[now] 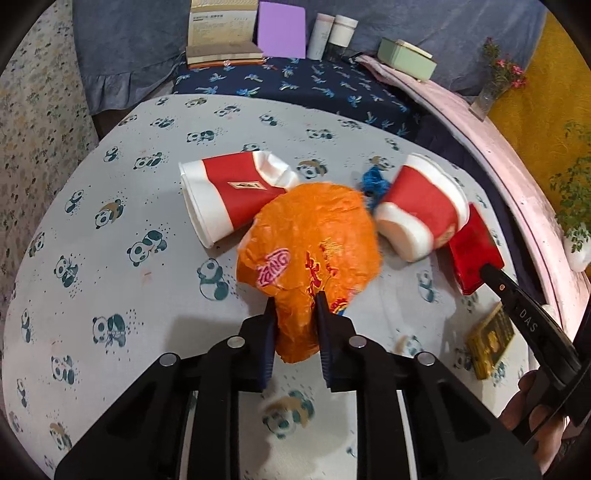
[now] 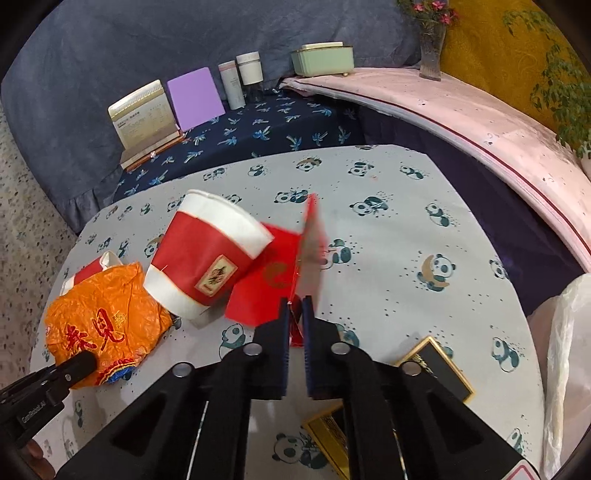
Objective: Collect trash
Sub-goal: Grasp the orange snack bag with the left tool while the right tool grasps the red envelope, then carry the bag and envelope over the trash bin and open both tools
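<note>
A home, likely a living room: a panda-print tablecloth (image 1: 110,221) covers the table; at 12 o'clock a palm-print cloth (image 1: 295,85) carries books (image 1: 221,33), jars (image 1: 341,33); at 2 o'clock stands a flower vase (image 1: 491,92).

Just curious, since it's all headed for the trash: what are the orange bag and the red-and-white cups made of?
Orange bag: thin plastic film, probably; it is glossy and finely crinkled, and bunches up between the fingers.
Red-and-white cups: likely coated paper; matte with a slight sheen, and one cup's end is dented and creased.
</note>
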The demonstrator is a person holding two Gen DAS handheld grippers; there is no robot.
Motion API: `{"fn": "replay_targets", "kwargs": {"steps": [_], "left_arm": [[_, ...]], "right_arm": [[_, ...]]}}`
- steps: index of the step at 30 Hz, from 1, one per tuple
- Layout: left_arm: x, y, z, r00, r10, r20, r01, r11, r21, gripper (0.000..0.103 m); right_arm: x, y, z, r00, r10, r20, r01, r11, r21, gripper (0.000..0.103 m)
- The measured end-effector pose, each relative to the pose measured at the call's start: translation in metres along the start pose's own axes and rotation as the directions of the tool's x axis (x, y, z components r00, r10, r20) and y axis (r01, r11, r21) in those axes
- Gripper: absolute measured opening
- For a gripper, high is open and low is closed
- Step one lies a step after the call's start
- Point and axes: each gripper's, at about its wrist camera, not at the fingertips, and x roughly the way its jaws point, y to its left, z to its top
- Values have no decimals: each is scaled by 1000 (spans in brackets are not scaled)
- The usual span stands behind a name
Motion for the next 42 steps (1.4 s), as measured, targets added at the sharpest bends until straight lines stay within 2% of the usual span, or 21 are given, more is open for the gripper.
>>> {"fn": "replay_targets", "kwargs": {"steps": [11, 21, 30, 42], "left_arm": [[-47, -34, -23, 998, -50, 43, 47, 997, 67, 17], [-83, -84, -47, 992, -104, 73, 90, 982, 169, 17], [-101, -143, -65, 983, -166, 75, 139, 950, 279, 17], [-107, -224, -90, 971, -236, 36, 200, 885, 420, 17]], "right_arm": [[-69, -21, -11, 996, 15, 90, -19, 999, 43, 2], [-129, -53, -25, 985, 7, 175, -22, 996, 84, 2], [-170, -103, -36, 971, -53, 232, 15, 987, 162, 2], [-204, -184, -56, 952, -170, 255, 91, 951, 294, 2]]}}
